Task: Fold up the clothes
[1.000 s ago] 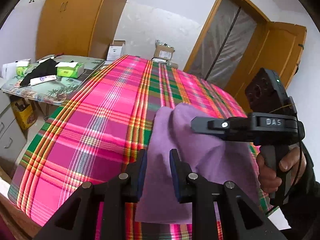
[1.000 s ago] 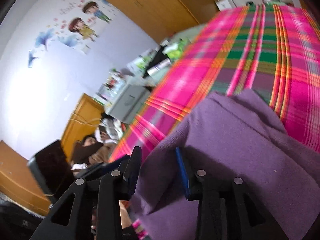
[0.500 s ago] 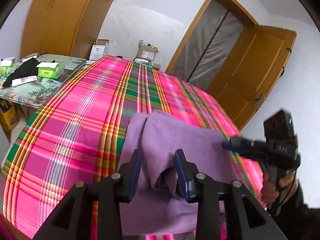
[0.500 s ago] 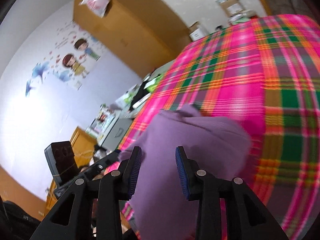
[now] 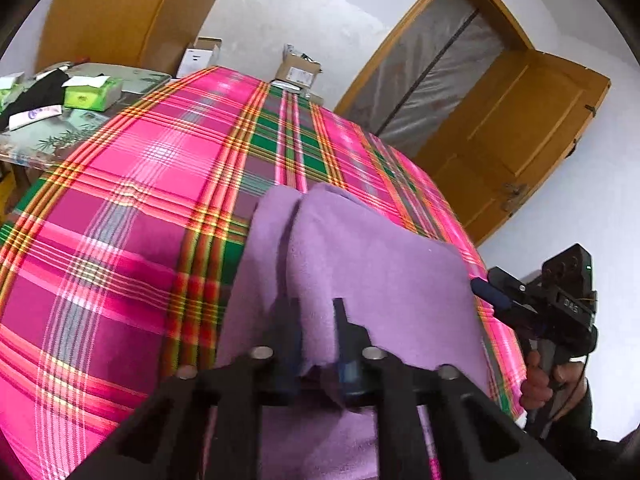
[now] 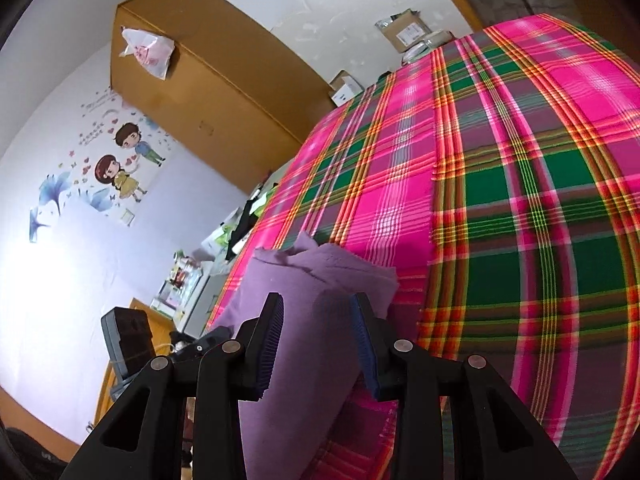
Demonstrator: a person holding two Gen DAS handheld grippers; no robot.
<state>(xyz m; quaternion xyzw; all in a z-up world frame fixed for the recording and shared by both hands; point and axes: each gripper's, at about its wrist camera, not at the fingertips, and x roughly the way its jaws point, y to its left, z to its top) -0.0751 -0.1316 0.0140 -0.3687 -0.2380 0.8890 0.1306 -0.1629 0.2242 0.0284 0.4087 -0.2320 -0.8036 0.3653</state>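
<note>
A purple cloth point(image 5: 380, 272) lies folded over near the front edge of a bed with a pink and green plaid cover point(image 5: 140, 200). My left gripper point(image 5: 316, 312) has a raised fold of the cloth between its jaws, which are closing, and the pads press on the fabric. My right gripper point(image 5: 486, 288) hovers just off the cloth's right edge, held by a hand point(image 5: 536, 384). In its own view the right gripper point(image 6: 318, 312) stands open. There the purple cloth point(image 6: 304, 360) lies beyond and below the fingers, not pinched.
A side table point(image 5: 120, 98) with green tissue boxes stands left of the bed. Cardboard boxes point(image 5: 298, 70) sit past its far end. An orange door point(image 5: 512, 140) stands open at the right. A tall wooden wardrobe point(image 6: 208, 80) lines the wall.
The left jaws widened, moved forward over a raised fold and narrowed onto it. The right gripper drew back off the cloth toward the bed's right edge, jaws still apart.
</note>
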